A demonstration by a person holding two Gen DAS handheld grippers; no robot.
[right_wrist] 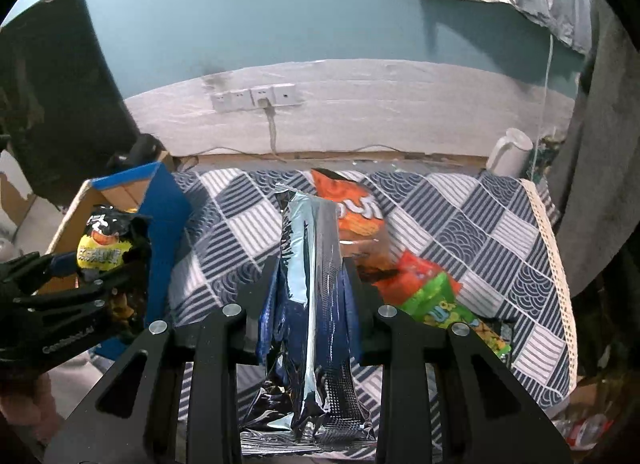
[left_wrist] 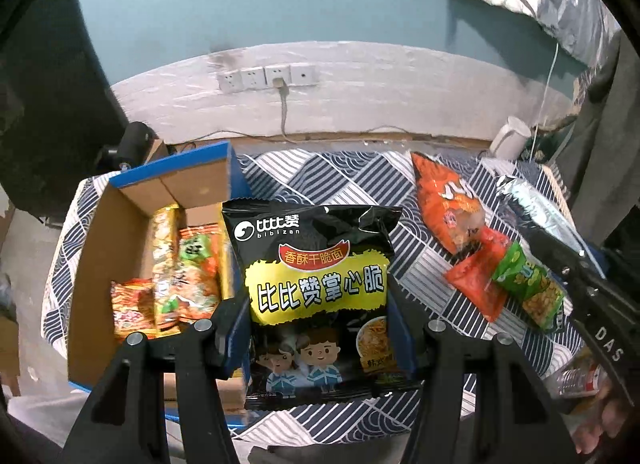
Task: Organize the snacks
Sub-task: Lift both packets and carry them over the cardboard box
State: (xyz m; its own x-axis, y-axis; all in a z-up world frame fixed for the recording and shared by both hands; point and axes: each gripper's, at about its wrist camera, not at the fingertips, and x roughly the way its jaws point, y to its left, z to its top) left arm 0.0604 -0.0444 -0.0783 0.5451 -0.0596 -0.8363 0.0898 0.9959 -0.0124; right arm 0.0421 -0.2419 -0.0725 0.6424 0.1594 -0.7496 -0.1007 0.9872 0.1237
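Note:
My left gripper (left_wrist: 320, 316) is shut on a black and yellow noodle snack bag (left_wrist: 316, 296), held upright above the table beside the blue-edged cardboard box (left_wrist: 100, 232). Several snack packs (left_wrist: 180, 276) lie inside that box. My right gripper (right_wrist: 308, 288) is shut on a shiny silver and blue bag (right_wrist: 310, 296), held edge-on above the table; the same bag (left_wrist: 536, 212) shows at the right of the left wrist view. On the cloth lie an orange chip bag (left_wrist: 444, 208), a small red pack (left_wrist: 480, 280) and a green pack (left_wrist: 528, 288). The left gripper with its bag (right_wrist: 106, 248) appears at the left of the right wrist view.
A blue and white patterned cloth (right_wrist: 480, 224) covers the table. A white mug (right_wrist: 510, 152) stands at the back right by the wall, with sockets (left_wrist: 266, 78) and a cable above. A dark screen (right_wrist: 52, 96) stands at the left. A plastic bottle (right_wrist: 588, 430) lies low at the right.

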